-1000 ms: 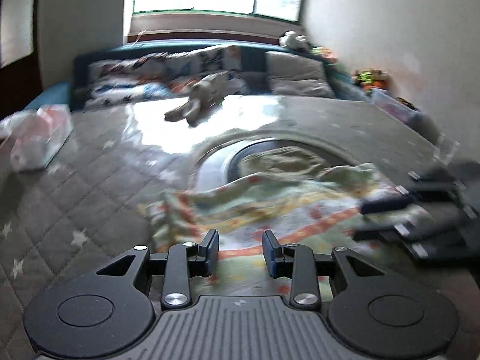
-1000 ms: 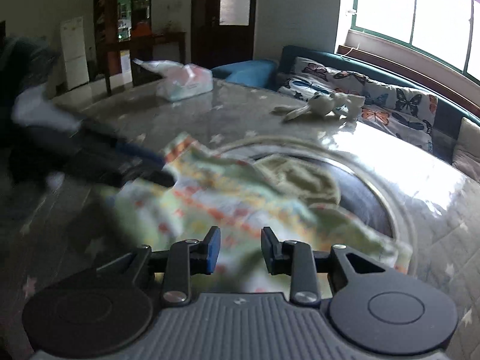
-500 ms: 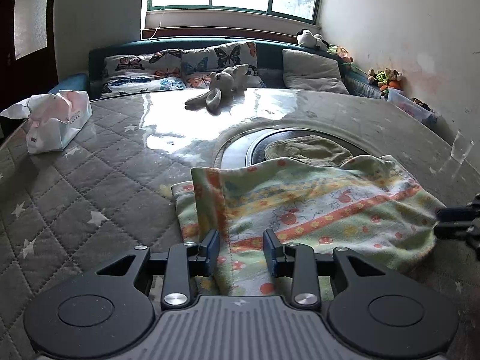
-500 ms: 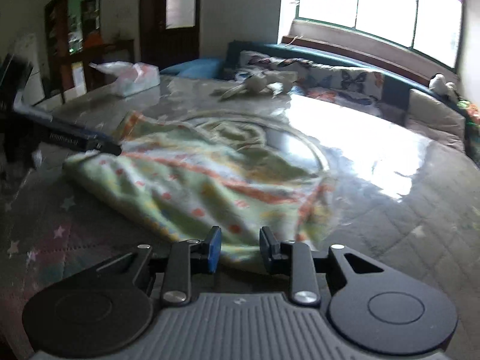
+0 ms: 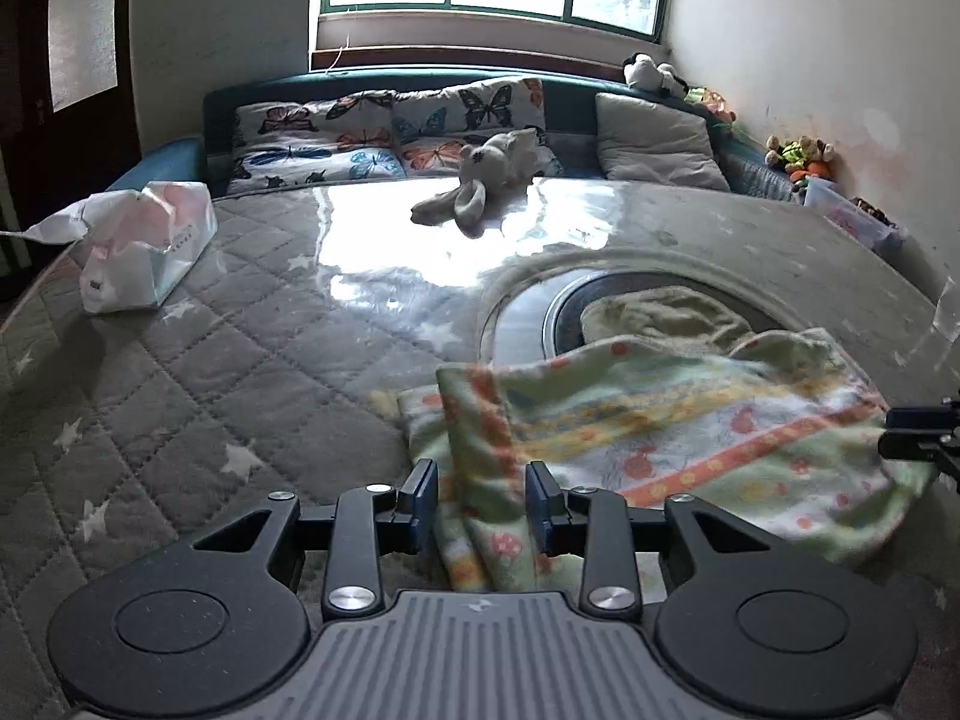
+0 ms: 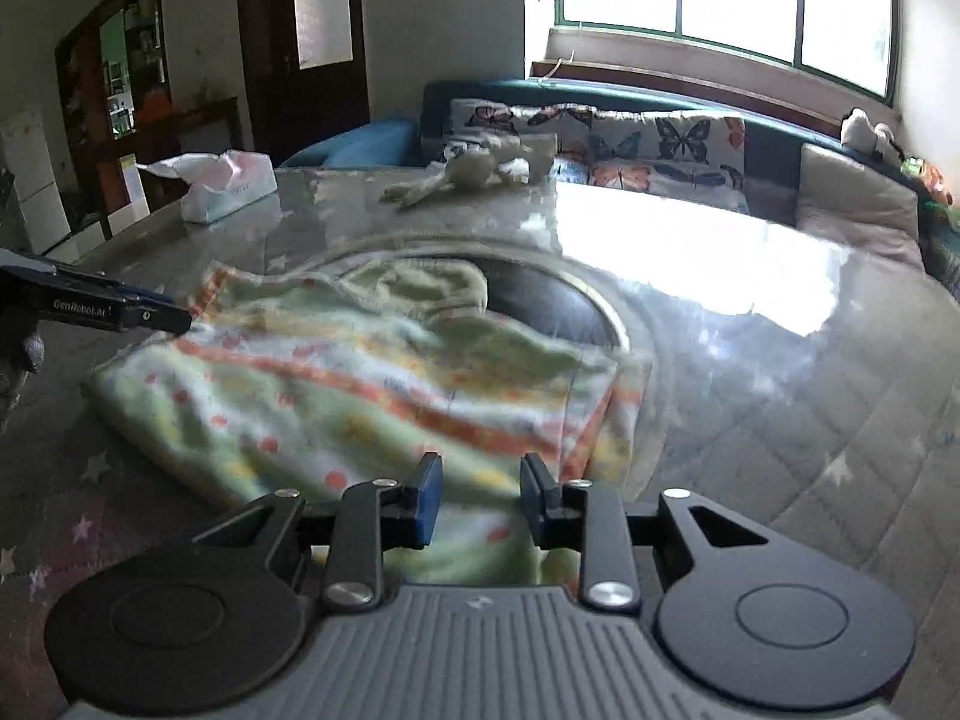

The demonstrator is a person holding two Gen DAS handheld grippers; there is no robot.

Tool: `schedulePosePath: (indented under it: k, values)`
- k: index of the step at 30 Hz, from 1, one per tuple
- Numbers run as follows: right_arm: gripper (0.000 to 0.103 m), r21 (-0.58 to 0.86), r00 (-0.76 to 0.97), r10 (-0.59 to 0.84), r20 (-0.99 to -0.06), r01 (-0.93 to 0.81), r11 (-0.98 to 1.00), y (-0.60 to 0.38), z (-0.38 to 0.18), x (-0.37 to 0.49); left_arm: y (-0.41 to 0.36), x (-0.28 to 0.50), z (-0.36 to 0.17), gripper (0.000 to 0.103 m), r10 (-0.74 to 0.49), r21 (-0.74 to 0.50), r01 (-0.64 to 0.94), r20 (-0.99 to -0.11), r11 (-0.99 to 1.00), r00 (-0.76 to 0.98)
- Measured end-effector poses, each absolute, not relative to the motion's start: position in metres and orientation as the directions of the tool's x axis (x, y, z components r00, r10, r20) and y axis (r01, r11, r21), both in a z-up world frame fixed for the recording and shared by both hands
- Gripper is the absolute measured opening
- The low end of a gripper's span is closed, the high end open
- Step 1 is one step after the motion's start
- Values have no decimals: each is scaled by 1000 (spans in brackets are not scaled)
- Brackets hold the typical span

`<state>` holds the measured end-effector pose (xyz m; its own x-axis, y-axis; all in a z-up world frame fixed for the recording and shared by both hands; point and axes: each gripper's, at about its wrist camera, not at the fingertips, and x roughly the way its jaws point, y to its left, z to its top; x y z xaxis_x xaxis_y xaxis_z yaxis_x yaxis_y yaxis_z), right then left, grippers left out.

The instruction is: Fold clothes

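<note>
The printed cloth (image 5: 660,420) is seen lengthwise between both parted, empty claws, its folded corner nearest the left claw (image 5: 482,501), the right claw (image 6: 480,495) at the opposite end.

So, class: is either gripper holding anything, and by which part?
Nothing is held. The left gripper and right gripper are both open over edges of the patterned cloth.

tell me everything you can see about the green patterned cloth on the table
The green patterned cloth looks like soft terry or fleece, pale green with orange and yellow stripes and small red motifs. It lies folded over itself on the quilted grey table cover, with layered edges showing on one side. Its far, plain greenish part reaches onto the dark round inset. Both grippers, left and right, have open jaws at its near edges.
</note>
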<state>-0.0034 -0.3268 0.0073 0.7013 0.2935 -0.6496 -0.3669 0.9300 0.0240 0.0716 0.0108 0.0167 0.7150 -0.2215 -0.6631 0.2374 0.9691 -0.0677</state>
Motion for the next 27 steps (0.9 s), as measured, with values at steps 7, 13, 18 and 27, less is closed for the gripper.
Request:
schedulePosePath:
  k: [7,13,18,27]
  values:
    - [28,57,688,293,-664,-344,937,-326,6,43,-4,86,25,34,-258,-74,277,-643,958,721]
    - [26,55,694,235,-681,-272,961,-338,-3,63,3,108,12,33,-203,-47,233,-673,971,711]
    - [28,85,702,301,-646,-326,941,-323,12,66,3,107,19,34,-227,-69,242,-657,968,719]
    - [28,59,679,278,-680,-327,943,-300,-5,89,-8,121,13,34,-204,-48,235,-681,971,703]
